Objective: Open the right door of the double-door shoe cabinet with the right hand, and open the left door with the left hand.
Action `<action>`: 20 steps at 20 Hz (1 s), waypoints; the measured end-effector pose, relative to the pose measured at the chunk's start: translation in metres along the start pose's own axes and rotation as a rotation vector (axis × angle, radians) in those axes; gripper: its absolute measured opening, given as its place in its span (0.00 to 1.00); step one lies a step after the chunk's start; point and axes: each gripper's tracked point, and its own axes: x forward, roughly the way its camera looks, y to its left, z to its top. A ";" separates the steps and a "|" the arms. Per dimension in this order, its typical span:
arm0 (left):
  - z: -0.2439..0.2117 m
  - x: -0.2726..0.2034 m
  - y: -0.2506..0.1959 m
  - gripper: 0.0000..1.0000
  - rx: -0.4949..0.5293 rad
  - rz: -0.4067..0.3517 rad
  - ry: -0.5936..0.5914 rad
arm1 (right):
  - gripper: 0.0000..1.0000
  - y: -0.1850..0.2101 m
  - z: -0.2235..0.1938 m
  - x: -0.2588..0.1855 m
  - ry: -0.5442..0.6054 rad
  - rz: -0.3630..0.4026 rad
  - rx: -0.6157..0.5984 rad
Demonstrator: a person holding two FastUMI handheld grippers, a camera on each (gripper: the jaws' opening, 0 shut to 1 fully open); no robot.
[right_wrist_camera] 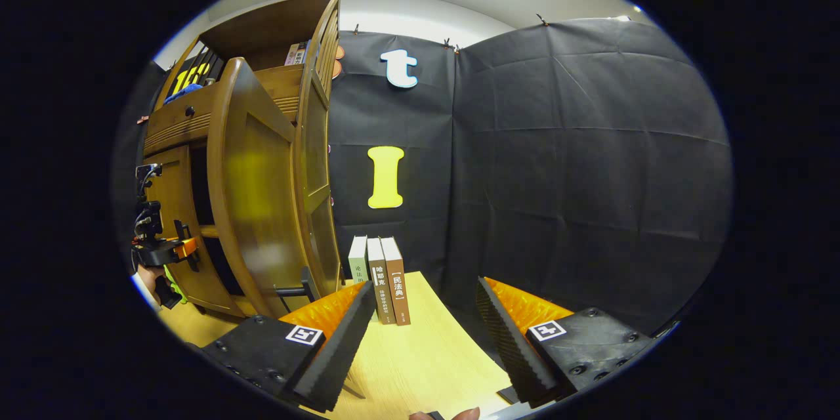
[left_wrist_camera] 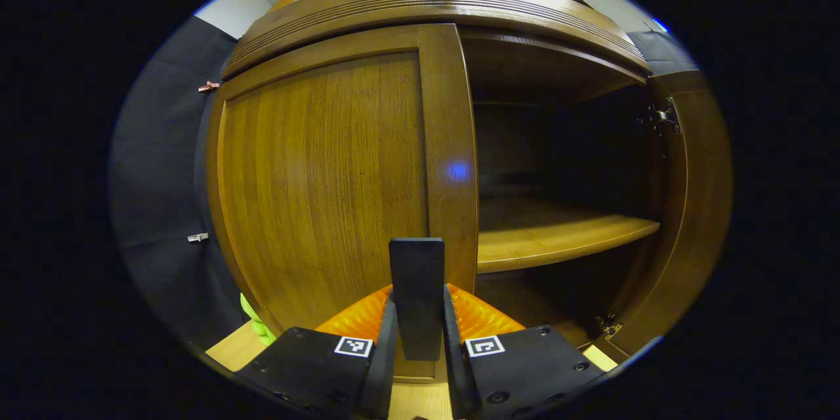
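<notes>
Left gripper (left_wrist_camera: pixel 417 341): closed on the left door's black handle (left_wrist_camera: pixel 416 295), bottom centre.
Right gripper (right_wrist_camera: pixel 420 335): spread wide, empty.
Risk: handle could slip out when pulled, leaving left door (left_wrist_camera: pixel 321 184) shut.

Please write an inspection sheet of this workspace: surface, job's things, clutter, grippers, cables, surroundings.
Surface: pale wooden tabletop.
Job's things: brown wooden shoe cabinet; right door swung open, bare inner shelf; left door closed, flat black handle.
Clutter: three upright books.
Grippers: left gripper shut on the handle; right gripper open, holding nothing.
Cables: nothing seen.
Surroundings: black cloth wall.
</notes>
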 end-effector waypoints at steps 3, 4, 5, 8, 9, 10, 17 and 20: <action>-0.003 -0.002 0.000 0.34 -0.031 -0.006 0.031 | 0.98 0.004 0.002 -0.012 0.000 0.001 0.010; -0.002 -0.004 0.001 0.33 -0.024 -0.004 0.037 | 0.98 0.004 0.004 -0.017 -0.004 -0.004 0.018; -0.002 -0.007 0.001 0.32 -0.013 -0.004 0.035 | 0.98 0.004 0.007 -0.022 -0.007 -0.005 0.031; -0.005 -0.027 0.006 0.30 -0.012 -0.016 0.045 | 0.98 0.006 0.011 -0.040 -0.013 -0.009 0.058; -0.006 -0.034 0.008 0.29 -0.015 -0.024 0.049 | 0.98 0.008 0.012 -0.046 -0.014 -0.009 0.061; -0.007 -0.042 0.011 0.29 -0.015 -0.031 0.054 | 0.98 0.010 0.013 -0.052 -0.015 -0.009 0.064; -0.013 -0.096 0.035 0.28 -0.020 -0.064 0.063 | 0.98 0.033 0.016 -0.093 -0.022 0.011 0.070; -0.018 -0.117 0.050 0.27 -0.021 -0.076 0.064 | 0.98 0.051 0.017 -0.103 -0.022 0.035 0.066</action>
